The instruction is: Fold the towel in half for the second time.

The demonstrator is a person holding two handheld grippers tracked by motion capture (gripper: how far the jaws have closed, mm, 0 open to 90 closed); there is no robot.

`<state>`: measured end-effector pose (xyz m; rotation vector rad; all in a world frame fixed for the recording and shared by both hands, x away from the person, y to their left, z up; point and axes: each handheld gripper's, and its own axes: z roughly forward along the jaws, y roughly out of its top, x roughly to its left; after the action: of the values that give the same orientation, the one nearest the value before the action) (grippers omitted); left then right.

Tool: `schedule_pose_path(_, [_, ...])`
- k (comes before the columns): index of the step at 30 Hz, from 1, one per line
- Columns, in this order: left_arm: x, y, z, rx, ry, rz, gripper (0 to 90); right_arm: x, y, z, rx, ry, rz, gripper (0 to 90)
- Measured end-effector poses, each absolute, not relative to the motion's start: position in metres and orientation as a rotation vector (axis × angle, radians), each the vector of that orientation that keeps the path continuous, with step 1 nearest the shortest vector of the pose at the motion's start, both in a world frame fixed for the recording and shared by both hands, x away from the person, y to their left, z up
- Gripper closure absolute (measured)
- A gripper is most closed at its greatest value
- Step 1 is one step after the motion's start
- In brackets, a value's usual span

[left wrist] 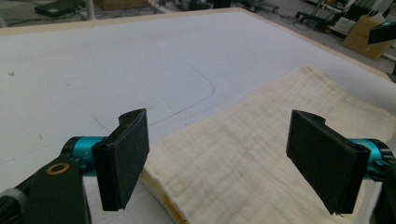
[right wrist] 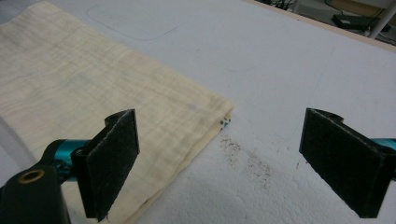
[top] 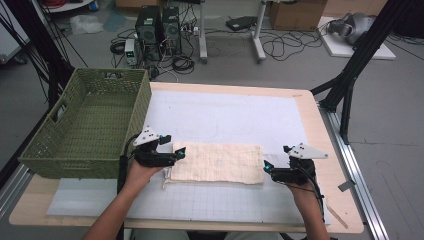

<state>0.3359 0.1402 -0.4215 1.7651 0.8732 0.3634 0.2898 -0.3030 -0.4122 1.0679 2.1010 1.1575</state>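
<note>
White-matted desk (top: 220,115): soft, light folded cloth (top: 217,162) lies limp; left claw (top: 178,153) and right claw (top: 268,167) gape wide, empty, at its short ends.

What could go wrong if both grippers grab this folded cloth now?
The cloth is folded in layers, so the open left gripper or right gripper might pinch only the top layer and the fold could open. The basket stands close beside the left gripper, so a swing that way may knock it.

folded cloth (top: 217,162) between left tool (top: 179,153), right tool (top: 268,166)
</note>
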Motion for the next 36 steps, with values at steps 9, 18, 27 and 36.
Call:
schedule_pose_path(9, [0.354,0.137,-0.419,1.784,0.945,0.372,26.7,0.29,-0.303,-0.412,1.067,2.106,1.17,11.2])
schedule_pose_path(18, [0.371,0.131,-0.427,1.845,0.998,0.372,36.9,0.291,-0.302,-0.414,1.068,2.122,1.172,11.2])
schedule_pose_path(27, [0.381,0.132,-0.441,1.912,1.048,0.403,43.1,0.291,-0.301,-0.415,1.079,2.134,1.178,11.2])
schedule_pose_path(36, [0.383,0.126,-0.449,2.01,1.01,0.42,51.3,0.292,-0.301,-0.416,1.084,2.141,1.179,11.2])
